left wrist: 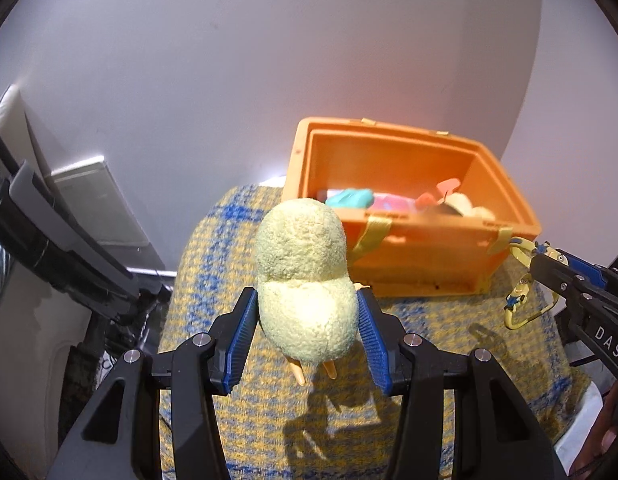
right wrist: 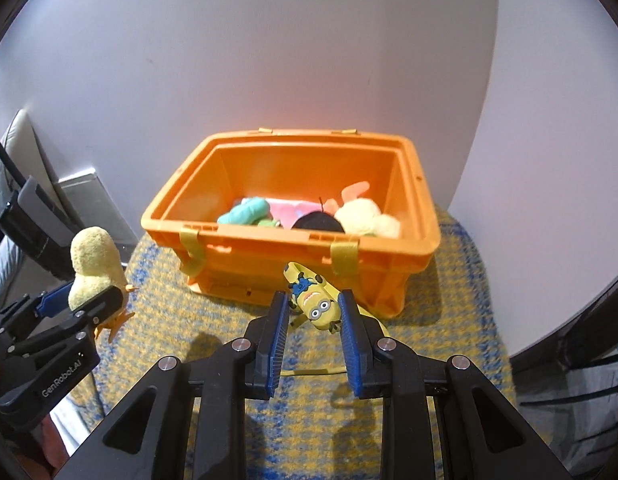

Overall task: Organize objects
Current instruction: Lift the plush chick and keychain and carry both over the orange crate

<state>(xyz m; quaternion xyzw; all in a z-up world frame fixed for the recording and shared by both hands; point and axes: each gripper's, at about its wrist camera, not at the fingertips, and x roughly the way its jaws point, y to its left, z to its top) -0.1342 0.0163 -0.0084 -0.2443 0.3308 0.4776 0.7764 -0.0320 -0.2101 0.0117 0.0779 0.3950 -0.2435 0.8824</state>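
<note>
My left gripper [left wrist: 307, 304] is shut on a pale yellow plush chick [left wrist: 305, 276] with orange feet, held above the cloth; the chick also shows in the right wrist view [right wrist: 95, 268]. My right gripper [right wrist: 314, 312] is shut on a yellow Minion toy with a looped strap [right wrist: 315, 298], lifted in front of the crate; the toy also shows at the right of the left wrist view [left wrist: 521, 292]. An open orange plastic crate [right wrist: 293, 252] stands at the back of the cloth, also seen in the left wrist view [left wrist: 425, 272]. It holds several soft toys, teal, pink, black and cream.
A yellow and blue knitted cloth [right wrist: 449, 320] covers the round table. A white wall stands right behind the crate. A grey flat device [left wrist: 97, 204] and dark furniture [left wrist: 57, 248] lie off the table's left edge.
</note>
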